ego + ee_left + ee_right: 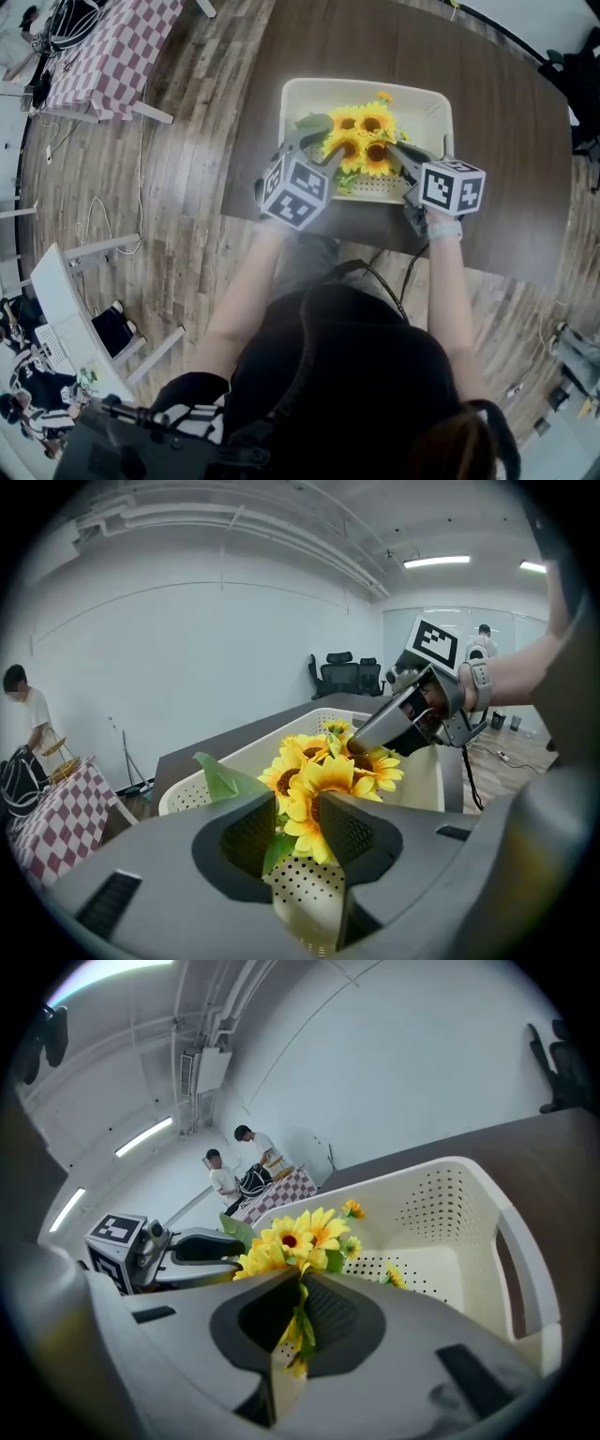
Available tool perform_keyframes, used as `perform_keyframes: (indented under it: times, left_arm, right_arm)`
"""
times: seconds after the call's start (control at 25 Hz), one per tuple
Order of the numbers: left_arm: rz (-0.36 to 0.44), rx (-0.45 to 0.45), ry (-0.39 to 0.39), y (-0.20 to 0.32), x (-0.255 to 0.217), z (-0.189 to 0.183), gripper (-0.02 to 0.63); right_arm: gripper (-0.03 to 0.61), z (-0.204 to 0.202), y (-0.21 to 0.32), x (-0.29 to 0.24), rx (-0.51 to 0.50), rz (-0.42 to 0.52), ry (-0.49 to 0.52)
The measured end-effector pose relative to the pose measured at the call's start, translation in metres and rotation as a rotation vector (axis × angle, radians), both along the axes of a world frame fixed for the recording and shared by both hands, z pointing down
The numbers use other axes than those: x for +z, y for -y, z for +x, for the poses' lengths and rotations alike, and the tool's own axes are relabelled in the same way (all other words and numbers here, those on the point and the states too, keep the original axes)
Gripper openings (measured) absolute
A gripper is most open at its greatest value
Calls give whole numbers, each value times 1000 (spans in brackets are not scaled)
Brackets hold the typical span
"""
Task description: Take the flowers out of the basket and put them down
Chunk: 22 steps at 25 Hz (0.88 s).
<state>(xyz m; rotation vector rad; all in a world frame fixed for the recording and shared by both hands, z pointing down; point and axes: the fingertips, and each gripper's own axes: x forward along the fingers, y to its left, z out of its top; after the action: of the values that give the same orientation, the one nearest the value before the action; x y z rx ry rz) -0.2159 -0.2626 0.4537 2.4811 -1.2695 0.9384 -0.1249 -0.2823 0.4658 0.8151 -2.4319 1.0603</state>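
Observation:
A bunch of yellow sunflowers (361, 141) with green leaves stands in a cream perforated basket (300, 94) on the dark table. My left gripper (323, 148) reaches in from the left. In the left gripper view its jaws stand apart (298, 832) with a bloom and a leaf (319, 775) loosely between them, untouched by the pads. My right gripper (396, 150) comes in from the right. In the right gripper view it (300, 1293) is shut on the green stem below the blooms (291, 1237). Each gripper shows in the other's view: the right (375, 738), the left (202, 1251).
The basket's rim (525, 1269) rises round the flowers, and one small loose bloom (396, 1279) lies on its floor. The brown table (506, 122) stretches to the right. A checked-cloth table (112, 47) and a white desk (66, 309) stand off to the left, and people (234, 1166) stand in the background.

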Motion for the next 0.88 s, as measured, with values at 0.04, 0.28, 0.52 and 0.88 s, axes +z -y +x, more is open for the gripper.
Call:
perform_keyframes:
  times: [0.04, 0.28, 0.52, 0.88]
  left_arm:
    - [-10, -1, 3, 1, 2, 0, 149]
    - [-52, 16, 26, -1, 12, -1, 115]
    - [-60, 43, 68, 1, 17, -1, 91]
    - [-82, 98, 51, 0, 20, 6, 28]
  right_arm:
    - [18, 0, 0, 1, 0, 1, -1]
    - [18, 1, -3, 3, -12, -1, -4]
    - [18, -4, -3, 0, -28, 13, -8]
    - [17, -7, -5, 0, -34, 61, -36]
